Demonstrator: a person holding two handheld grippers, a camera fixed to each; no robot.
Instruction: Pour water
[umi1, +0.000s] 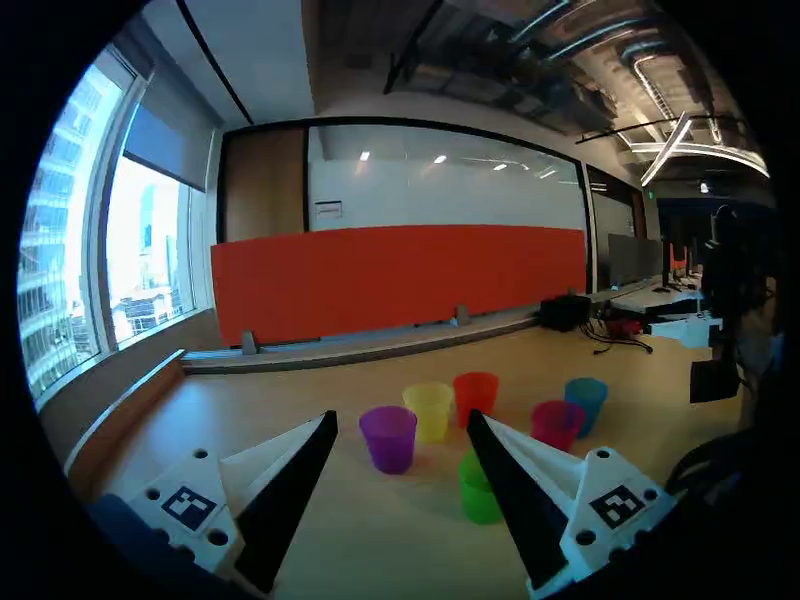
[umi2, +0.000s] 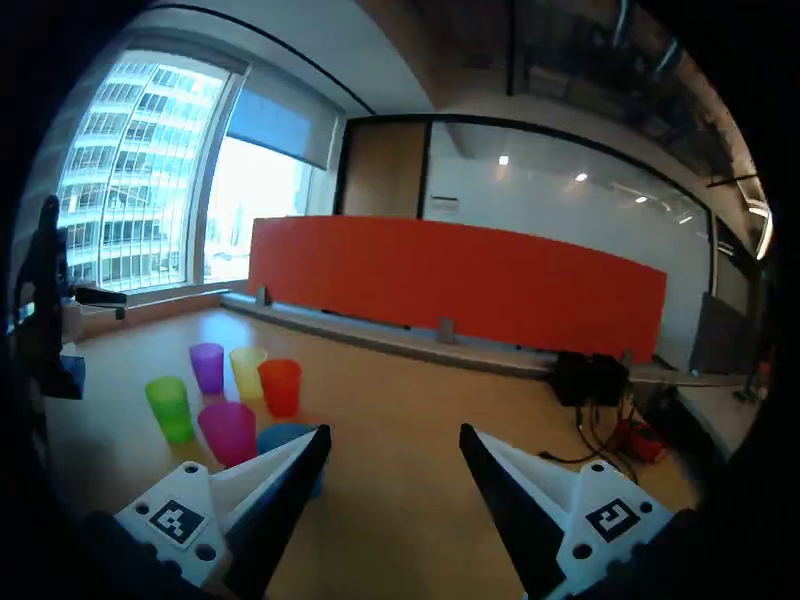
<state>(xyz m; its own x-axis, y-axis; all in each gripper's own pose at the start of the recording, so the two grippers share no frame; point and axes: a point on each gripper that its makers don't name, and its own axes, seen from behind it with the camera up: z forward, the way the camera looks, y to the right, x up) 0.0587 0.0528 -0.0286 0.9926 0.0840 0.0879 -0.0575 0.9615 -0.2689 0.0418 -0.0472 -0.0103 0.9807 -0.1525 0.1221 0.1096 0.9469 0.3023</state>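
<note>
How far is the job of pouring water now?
Done: nothing visible. In hand: nothing; the left gripper and the right gripper are open and empty above the wooden table. Remaining: grasp a cup, such as the purple translucent plastic cup, and pour; water is not discernible.

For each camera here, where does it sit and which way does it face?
Left gripper view: rides the left tool, looking along its open fingers across the table at the coloured cups close ahead.
Right gripper view: rides the right tool, open fingers showing, facing the orange partition; cups sit lower left.
Shared: cups, table, partition, window.
</note>
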